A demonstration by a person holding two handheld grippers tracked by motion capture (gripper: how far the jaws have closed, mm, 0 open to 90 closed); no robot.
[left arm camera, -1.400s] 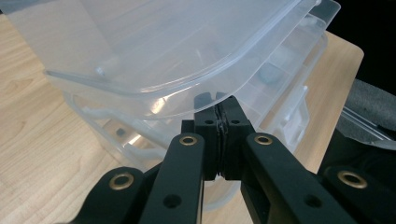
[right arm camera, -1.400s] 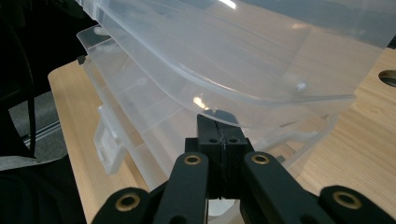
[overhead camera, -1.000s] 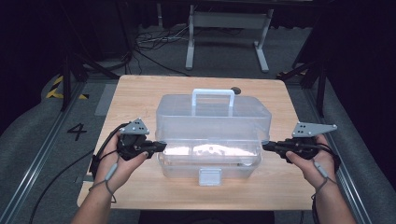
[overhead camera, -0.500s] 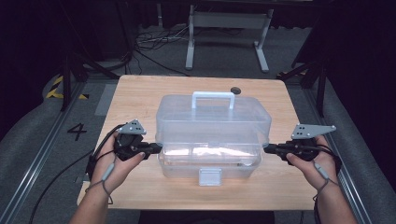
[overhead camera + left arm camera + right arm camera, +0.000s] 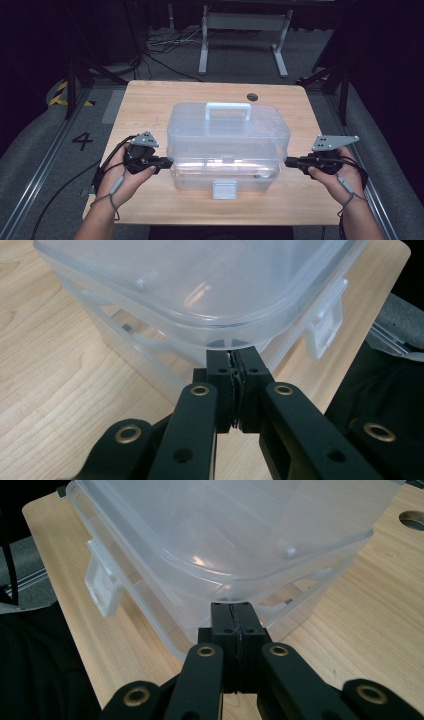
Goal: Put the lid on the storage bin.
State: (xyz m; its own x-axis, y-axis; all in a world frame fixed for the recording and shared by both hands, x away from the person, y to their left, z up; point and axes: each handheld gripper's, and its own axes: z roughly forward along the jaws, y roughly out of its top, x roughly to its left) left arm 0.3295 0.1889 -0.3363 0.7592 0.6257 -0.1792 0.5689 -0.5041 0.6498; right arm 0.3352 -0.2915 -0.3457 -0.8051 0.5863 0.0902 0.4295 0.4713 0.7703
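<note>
High view, box: the clear plastic storage box (image 5: 227,145) sits mid-table, nearer the front edge, its white latch (image 5: 224,189) facing the person and its lid raised at the front.
High view, grippers: the left gripper (image 5: 167,162) meets the box's left end and the right gripper (image 5: 289,161) its right end, both at the seam under the lid (image 5: 227,127).
Left gripper view, jaws: pressed together with nothing between them, tips tucked under the lid rim (image 5: 235,337).
Right gripper view, jaws: fully closed and empty, tips wedged under the lid's corner edge (image 5: 232,597).
Risk, slip: the lid only rests on the closed tips, so I judge it could slide off and snap down if either hand tilts or draws outward.
Risk, shift: uneven lifting may twist the lid on its hinge or drag the light box across the table (image 5: 150,100) toward one side edge.
Change, lid: a second ago it lay lower on the base; now its front sits higher.
Change, hands: both appear in much the same place.
</note>
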